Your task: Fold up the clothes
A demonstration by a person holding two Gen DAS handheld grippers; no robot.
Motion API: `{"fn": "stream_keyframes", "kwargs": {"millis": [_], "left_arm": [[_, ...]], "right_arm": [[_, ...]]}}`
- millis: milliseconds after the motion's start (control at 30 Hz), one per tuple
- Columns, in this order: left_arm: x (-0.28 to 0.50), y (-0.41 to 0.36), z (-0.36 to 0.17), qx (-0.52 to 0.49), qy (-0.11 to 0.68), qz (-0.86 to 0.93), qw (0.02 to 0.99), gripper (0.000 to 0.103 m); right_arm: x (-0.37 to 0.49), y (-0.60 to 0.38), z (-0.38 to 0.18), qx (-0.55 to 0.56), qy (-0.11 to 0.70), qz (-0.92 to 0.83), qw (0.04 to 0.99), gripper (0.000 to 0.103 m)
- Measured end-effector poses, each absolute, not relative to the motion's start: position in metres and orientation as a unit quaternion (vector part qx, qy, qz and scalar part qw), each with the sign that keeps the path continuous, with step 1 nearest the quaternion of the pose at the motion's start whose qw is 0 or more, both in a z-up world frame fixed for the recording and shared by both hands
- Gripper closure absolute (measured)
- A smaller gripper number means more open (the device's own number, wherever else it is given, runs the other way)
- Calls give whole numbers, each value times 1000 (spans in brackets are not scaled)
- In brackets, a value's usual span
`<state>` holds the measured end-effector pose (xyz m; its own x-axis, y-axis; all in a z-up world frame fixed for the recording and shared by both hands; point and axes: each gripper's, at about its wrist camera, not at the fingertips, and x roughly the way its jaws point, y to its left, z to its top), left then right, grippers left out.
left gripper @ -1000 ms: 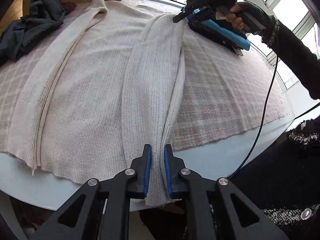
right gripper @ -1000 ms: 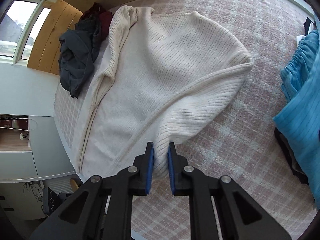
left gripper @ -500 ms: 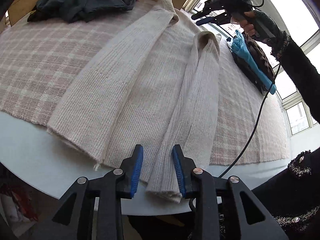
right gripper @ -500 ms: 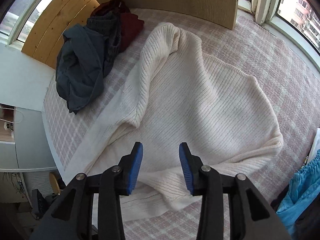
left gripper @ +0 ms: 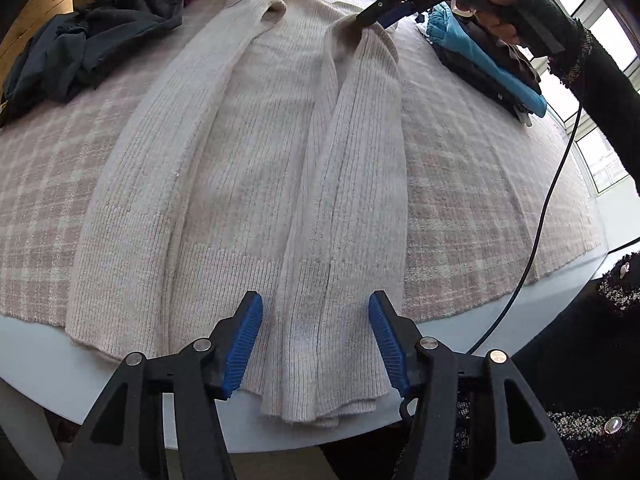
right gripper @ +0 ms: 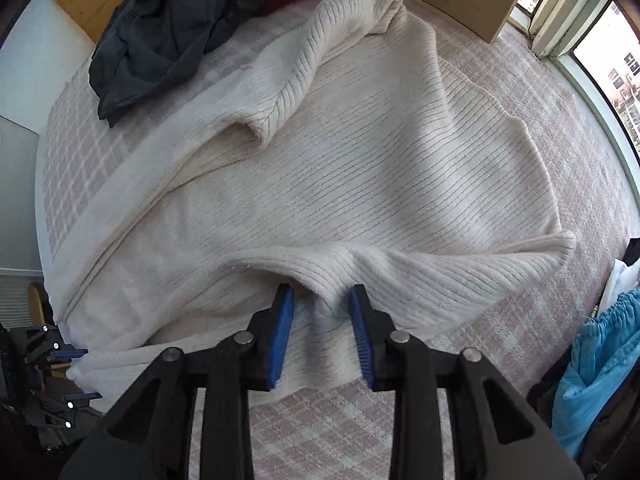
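A cream sweater (left gripper: 256, 152) lies lengthwise on a pink checked cloth (left gripper: 480, 184) spread over a white worktop (left gripper: 36, 356), both sides folded in toward the middle and its hem at the near edge. The left claw (left gripper: 315, 304) hangs over that hem, its blue pads well apart on either side of the folded right-hand panel and not pressing it; its jaws have just been opening. At the far end the right claw (right gripper: 321, 292), held in a dark-sleeved hand (left gripper: 496, 12) and pointing down, has just been closing and pinches a raised ridge of knit at the sweater's shoulder fold. A heap of dark clothes (left gripper: 80, 40) sits at the far left, and a stack topped with blue fabric (left gripper: 500, 76) lies at the far right.
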<state>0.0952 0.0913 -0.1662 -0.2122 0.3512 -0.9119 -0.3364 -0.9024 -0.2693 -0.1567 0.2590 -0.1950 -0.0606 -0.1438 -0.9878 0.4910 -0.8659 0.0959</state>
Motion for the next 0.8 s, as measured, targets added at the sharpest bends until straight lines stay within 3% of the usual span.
{"fn": "stream_keyframes", "kwargs": {"millis": [67,100,133,267,367,433,500,533,567,600,667,800], "left_arm": [[96,93,-168,-584,-2,779,230,61],[97,92,-167,-581,-6,779,235,73],[97,89,-167,-580,-20,779,239,78],[105,75,-162,-578,-59,779,235,88],[114,63,-162,-584,-67,780,214,87],[114,59,-164,-589,-72,778,206,83],[108,63,-155,-585,-54,785,197,82],[105,66,-145,-575,-42,793,197,80],[102,70,-136,-565,-31,800,197,72],[98,73,-127,-555,-19,808,198,57],[90,82,-123,-549,-1,809,212,46],[79,98,-144,-577,46,786,216,46]], "right_arm": [[-159,261,-194,646,119,-720,224,95],[-159,261,-189,642,115,-723,228,95],[-158,260,-184,639,109,-725,234,95],[-167,240,-181,632,84,-722,270,95],[-174,225,-194,640,85,-710,281,90],[-178,243,-180,637,44,-715,286,89],[-187,283,-152,609,-29,-737,291,73],[-192,311,-135,585,-49,-764,268,52],[-198,339,-123,564,-56,-790,233,40],[-209,358,-121,554,-53,-807,198,40],[-223,384,-129,565,-44,-810,153,40],[-246,392,-176,610,-50,-781,128,40]]}}
